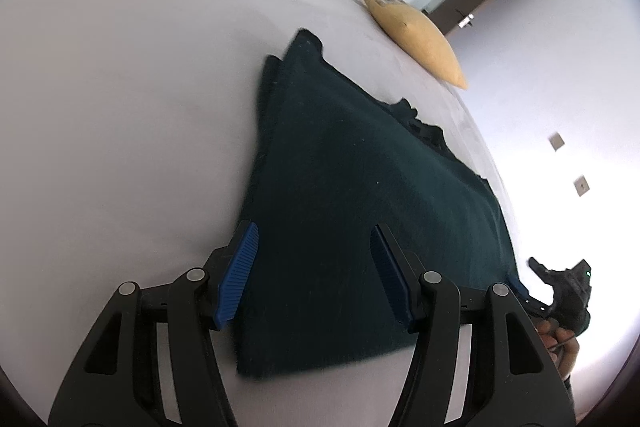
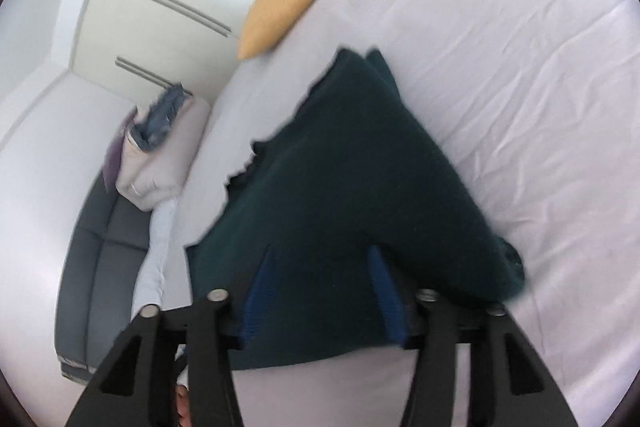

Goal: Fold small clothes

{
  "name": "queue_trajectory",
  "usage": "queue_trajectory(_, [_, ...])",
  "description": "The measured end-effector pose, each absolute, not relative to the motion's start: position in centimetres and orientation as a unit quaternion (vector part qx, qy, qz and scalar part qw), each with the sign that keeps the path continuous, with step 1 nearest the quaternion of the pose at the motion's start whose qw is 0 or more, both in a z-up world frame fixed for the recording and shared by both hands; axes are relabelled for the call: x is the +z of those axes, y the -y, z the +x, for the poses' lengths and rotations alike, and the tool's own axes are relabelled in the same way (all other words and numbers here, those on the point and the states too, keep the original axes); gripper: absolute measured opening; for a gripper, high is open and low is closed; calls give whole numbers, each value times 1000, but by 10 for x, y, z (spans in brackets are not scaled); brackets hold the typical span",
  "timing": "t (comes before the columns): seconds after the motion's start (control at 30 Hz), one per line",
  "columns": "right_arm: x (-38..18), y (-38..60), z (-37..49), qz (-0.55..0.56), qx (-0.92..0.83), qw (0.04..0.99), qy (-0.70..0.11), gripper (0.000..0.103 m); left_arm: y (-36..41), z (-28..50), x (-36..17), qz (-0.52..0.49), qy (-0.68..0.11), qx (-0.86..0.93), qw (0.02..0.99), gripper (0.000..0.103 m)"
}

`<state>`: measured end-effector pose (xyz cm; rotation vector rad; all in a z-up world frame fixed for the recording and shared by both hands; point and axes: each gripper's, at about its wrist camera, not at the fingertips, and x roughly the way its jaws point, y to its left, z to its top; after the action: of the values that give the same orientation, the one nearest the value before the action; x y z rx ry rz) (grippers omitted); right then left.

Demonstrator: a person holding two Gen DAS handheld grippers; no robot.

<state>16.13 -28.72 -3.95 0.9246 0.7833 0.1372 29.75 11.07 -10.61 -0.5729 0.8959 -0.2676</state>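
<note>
A dark teal garment (image 1: 360, 207) lies folded and flat on the white bed sheet (image 1: 120, 107), its far edge ragged. My left gripper (image 1: 314, 229) hovers over its near end, open, blue pads apart with only cloth beneath them. In the right wrist view the same garment (image 2: 352, 187) stretches away from my right gripper (image 2: 322, 249), which is open above the garment's near part. Neither pair of pads presses on the cloth.
A yellow pillow (image 1: 416, 35) (image 2: 288, 3) rests at the bed's far edge. Beside the bed (image 2: 520, 67) stands a grey sofa (image 2: 104, 247) with a pile of clothes (image 2: 156, 131). A hand (image 1: 556, 339) shows at the lower right.
</note>
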Motion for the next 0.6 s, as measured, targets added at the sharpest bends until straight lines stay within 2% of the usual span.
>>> queue_trajectory(0.1, [-26, 261, 158, 448, 153, 806, -356, 57, -102, 286, -84, -267, -408, -144, 861, 58])
queue_trajectory(0.23, [-22, 192, 179, 416, 252, 781, -392, 57, -61, 288, -67, -233, -404, -196, 863, 58])
queue_trajectory(0.33, [-43, 151, 191, 397, 282, 753, -443, 57, -26, 296, -84, -189, -444, -208, 851, 58])
queue_trajectory(0.4, [-69, 146, 198, 395, 243, 745, -480, 55, -20, 294, -106, -174, -469, -196, 843, 57])
queue_trajectory(0.43, [-76, 144, 202, 404, 239, 741, -480, 42, -23, 289, -108, -171, -460, -202, 848, 57])
queue_trajectory(0.53, [-85, 184, 181, 440, 214, 746, -452, 30, -37, 274, -109, -173, -455, -214, 847, 57])
queue_trajectory(0.6, [-88, 211, 167, 461, 187, 753, -431, 24, -45, 270, -109, -174, -455, -214, 847, 52])
